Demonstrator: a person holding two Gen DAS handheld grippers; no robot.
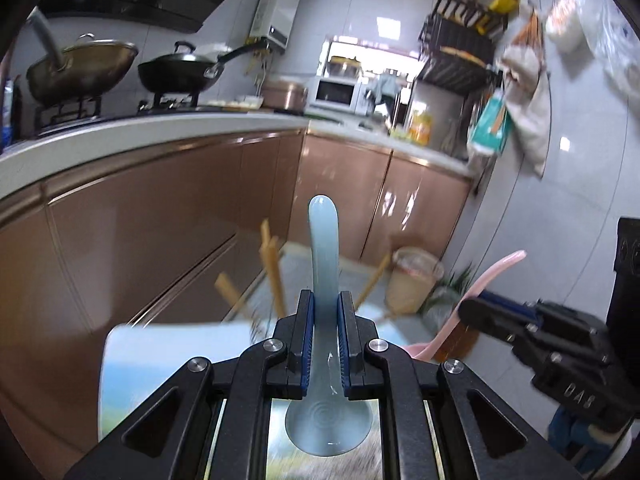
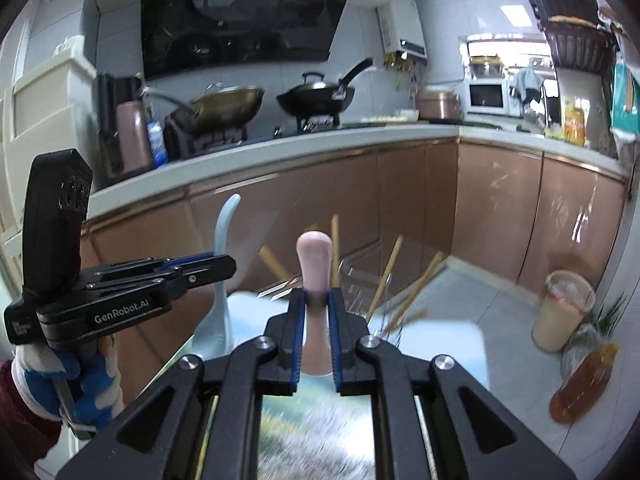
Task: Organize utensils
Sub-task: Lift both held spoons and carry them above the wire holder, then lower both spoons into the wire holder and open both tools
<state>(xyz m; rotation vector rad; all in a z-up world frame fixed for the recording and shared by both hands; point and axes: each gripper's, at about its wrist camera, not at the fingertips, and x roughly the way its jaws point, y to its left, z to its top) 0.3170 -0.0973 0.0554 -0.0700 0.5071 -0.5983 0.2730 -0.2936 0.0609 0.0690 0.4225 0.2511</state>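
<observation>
Blue spoon [image 1: 325,264] handle pointing forward

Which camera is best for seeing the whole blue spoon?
The left wrist camera. There the blue spoon fills the middle: handle up, round bowl at the bottom, with the left gripper shut on its neck. The right wrist camera shows the blue spoon only side-on, thin and curved, partly hidden behind that gripper.

Glossy ceramic-looking blue spoon [image 1: 324,240], glossy pink spoon [image 2: 314,264], wooden chopsticks [image 2: 384,276], glossy cabinets [image 1: 160,216]
</observation>
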